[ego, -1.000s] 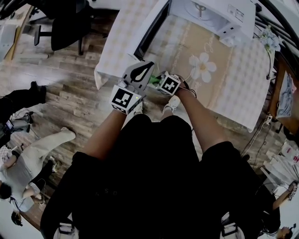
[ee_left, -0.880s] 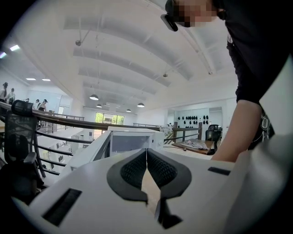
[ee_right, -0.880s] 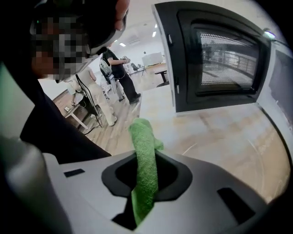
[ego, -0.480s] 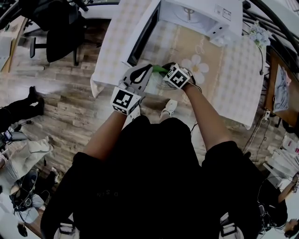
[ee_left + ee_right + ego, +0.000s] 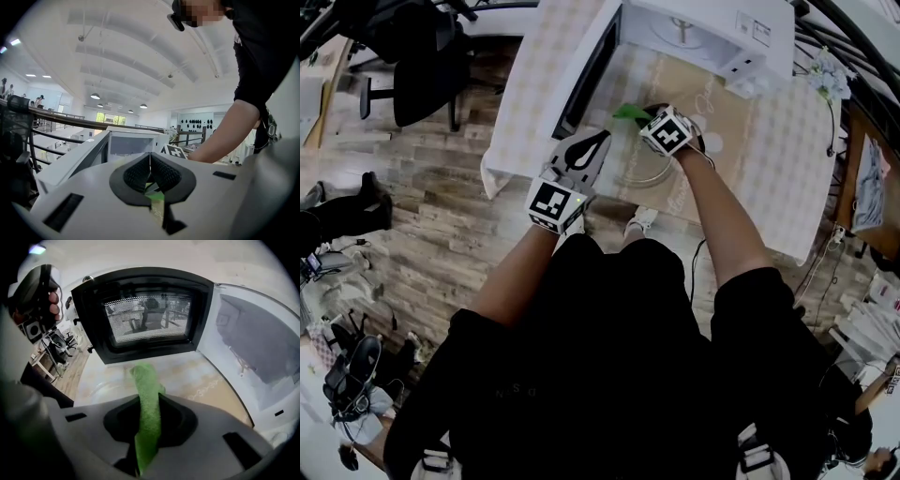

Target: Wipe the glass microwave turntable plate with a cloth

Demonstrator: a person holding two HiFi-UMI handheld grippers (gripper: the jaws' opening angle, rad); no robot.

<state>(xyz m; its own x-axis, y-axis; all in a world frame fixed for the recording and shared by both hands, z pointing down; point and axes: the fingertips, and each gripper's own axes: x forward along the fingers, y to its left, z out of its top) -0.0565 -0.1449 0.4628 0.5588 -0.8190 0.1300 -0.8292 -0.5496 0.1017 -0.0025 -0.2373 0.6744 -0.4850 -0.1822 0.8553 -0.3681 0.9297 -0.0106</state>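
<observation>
The table [image 5: 769, 169], under a pale checked cover with a flower print, fills the far middle of the head view. At its far edge stands the white microwave [image 5: 712, 28]. Its dark-windowed door [image 5: 586, 80] swings out to the left and fills most of the far ground in the right gripper view.

The glass turntable plate [image 5: 639, 176] lies on the table just on the near side of the oven's opening, between the two grippers. In the right gripper view it shows as a faint clear disc [image 5: 105, 387] in front of the door.

The left gripper [image 5: 591, 142] is at the plate's left edge, tilted up, so its own view takes in ceiling and the person's forearm [image 5: 225, 136]. Its jaws are brought together, the ribbed pads [image 5: 161, 174] meeting at their tips. A small green and pale sliver shows in the slit behind them, and what it is cannot be told, nor whether the jaws touch the plate.

The right gripper [image 5: 652, 120] hangs over the plate's far side. Its jaws are narrow, pinching the green cloth [image 5: 147, 404], whose free end [image 5: 628, 112] sticks out beyond the tips toward the door. Whether the cloth touches the glass cannot be told.
</observation>
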